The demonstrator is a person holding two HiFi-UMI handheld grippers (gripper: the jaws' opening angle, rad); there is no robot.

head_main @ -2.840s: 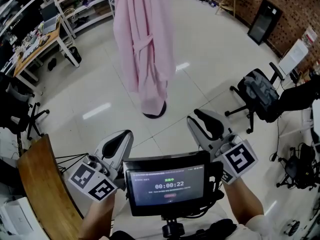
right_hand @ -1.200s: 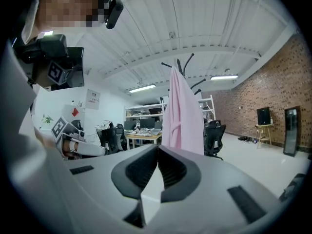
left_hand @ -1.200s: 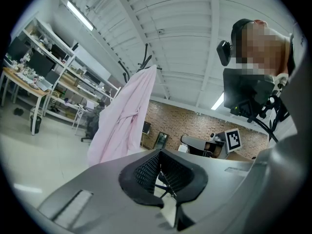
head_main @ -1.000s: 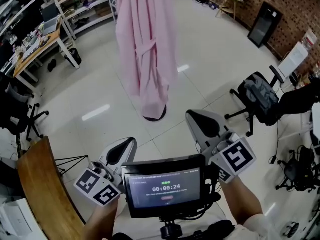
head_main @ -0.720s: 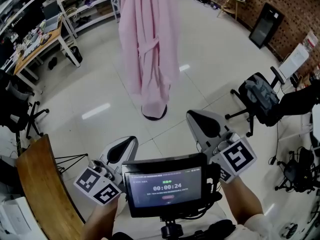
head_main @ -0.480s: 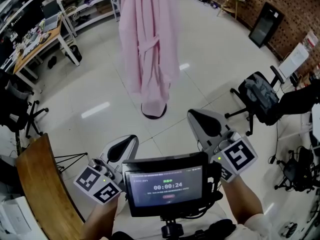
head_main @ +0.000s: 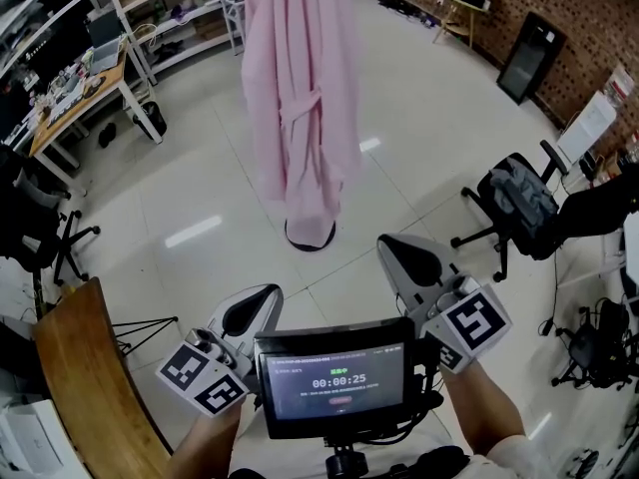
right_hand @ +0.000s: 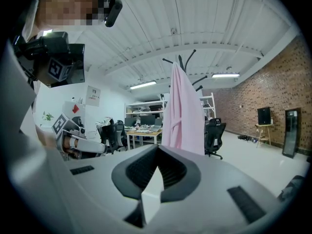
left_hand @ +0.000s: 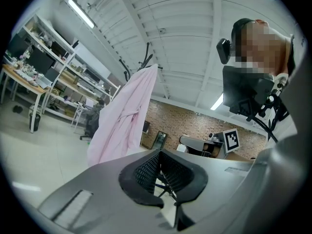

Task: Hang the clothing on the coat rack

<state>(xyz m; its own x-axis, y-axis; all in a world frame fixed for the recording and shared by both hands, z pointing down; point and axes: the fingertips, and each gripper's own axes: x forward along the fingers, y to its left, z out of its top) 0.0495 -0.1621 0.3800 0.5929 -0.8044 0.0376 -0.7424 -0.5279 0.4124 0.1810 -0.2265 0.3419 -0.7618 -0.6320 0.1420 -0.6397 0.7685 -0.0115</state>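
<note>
The left hand-held gripper [head_main: 250, 310] and the right hand-held gripper [head_main: 407, 259] are being held clenched, with nothing in them. Well ahead, the pink robe [head_main: 300, 98] is already being carried by the coat rack [head_main: 310, 242]. The robe is judged soft and floppy, so it would best be gripped near the collar.

left gripper [head_main: 262, 297]: a light grey shell is seen, with a black ribbed pad set into it.
right gripper [head_main: 394, 249]: the same grey shell and black pad are shown.
marker cubes [head_main: 205, 385]: black square patterns are printed on white faces.
screen [head_main: 337, 379]: a black-framed display is carried on a black stalk.
sleeve [head_main: 504, 454]: a pale cuff is worn.
</note>
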